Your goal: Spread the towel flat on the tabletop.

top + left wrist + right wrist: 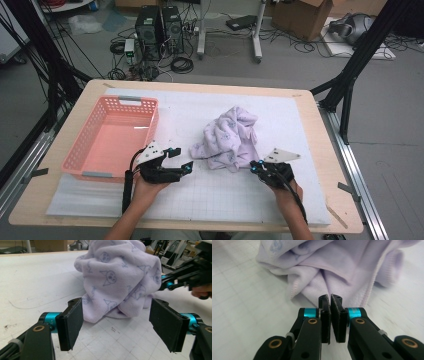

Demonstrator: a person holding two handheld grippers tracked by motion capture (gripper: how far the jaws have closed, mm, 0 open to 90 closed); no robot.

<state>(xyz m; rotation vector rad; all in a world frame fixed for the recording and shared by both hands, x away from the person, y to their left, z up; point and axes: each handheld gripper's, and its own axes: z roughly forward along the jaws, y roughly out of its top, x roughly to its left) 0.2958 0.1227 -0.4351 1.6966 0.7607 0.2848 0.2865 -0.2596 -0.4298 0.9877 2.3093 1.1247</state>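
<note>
A crumpled lilac towel (230, 137) with a small cartoon print lies heaped in the middle of the white grid mat (225, 200). My left gripper (182, 158) rests low on the mat just left of the towel, open, its pads (71, 325) wide apart and facing the towel (120, 277) with nothing between them. My right gripper (255, 166) sits at the towel's near right edge, shut, and reaches in from the right of the left gripper view (165, 285). Its tips (330, 297) meet right at a fold of the towel (332, 265). I see no fabric between the pads.
A pink slotted basket (75, 150) stands empty on the mat's left side, close behind my left hand. The wooden table (320, 150) frames the mat. Black frame posts, computer towers and cables stand on the floor beyond the far edge.
</note>
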